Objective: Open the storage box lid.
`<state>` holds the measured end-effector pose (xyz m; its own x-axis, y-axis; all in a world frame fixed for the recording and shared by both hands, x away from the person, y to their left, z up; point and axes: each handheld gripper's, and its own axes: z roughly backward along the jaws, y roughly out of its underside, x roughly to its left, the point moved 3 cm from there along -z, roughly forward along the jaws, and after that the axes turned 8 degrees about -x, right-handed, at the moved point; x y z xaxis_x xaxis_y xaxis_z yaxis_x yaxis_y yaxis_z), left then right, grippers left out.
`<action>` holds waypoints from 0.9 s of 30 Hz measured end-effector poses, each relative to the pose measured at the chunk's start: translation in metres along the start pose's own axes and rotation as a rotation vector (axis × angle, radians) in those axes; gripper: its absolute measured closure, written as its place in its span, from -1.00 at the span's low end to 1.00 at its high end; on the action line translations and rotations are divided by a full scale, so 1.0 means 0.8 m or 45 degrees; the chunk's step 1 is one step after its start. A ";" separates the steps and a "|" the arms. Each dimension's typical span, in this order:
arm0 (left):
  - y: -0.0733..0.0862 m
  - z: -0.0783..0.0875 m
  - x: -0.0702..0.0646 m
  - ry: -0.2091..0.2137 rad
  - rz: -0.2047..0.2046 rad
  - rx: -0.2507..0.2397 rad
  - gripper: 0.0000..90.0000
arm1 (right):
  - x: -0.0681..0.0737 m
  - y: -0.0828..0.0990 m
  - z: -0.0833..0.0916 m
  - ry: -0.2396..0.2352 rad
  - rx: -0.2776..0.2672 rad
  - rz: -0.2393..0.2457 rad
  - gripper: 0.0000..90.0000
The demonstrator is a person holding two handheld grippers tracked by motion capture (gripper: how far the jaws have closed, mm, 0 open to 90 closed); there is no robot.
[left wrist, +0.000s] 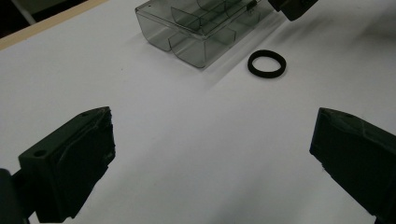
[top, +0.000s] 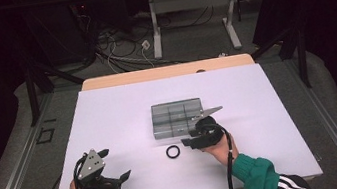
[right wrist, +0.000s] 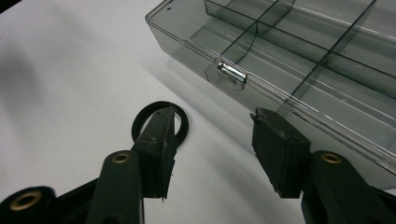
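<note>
On the white table [top: 108, 113] a black ring [top: 173, 151] is lying flat, just in front of the near wall of a clear, smoke-tinted box [top: 177, 118] that is divided into compartments and is sitting shut, with a small metal latch [right wrist: 231, 73] on its near side. The right gripper [top: 189, 138] is hovering just beside the ring, on its right, and close to the box's near right corner. In the right gripper view its jaws are standing partly spread with nothing between them: one jaw tip is sitting in front of the ring, covering part of it, while the other is hanging by the box's near wall; whether either is touching anything cannot be told. The ring is lying outside the gap, not pinched. The left gripper [top: 114, 163] is resting well apart from the ring, near the table's front left edge, with its jaws spread wide and only bare table between them. In the left gripper view the ring [left wrist: 266, 63] is lying ahead, close to a near corner of the box [left wrist: 201, 28], and the tip of the right gripper [left wrist: 293, 6] is poking in at the top edge.
</note>
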<state>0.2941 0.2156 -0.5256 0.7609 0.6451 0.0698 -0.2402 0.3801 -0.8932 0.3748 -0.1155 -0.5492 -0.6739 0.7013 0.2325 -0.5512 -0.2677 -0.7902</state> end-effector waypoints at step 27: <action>0.000 0.000 0.000 -0.001 -0.004 0.007 -1.00 | -0.003 -0.001 -0.024 0.081 -0.029 -0.078 0.62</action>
<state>0.2943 0.2158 -0.5253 0.7614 0.6443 0.0727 -0.2413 0.3856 -0.8906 0.3862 -0.1040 -0.5600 -0.6063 0.7565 0.2452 -0.5789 -0.2085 -0.7883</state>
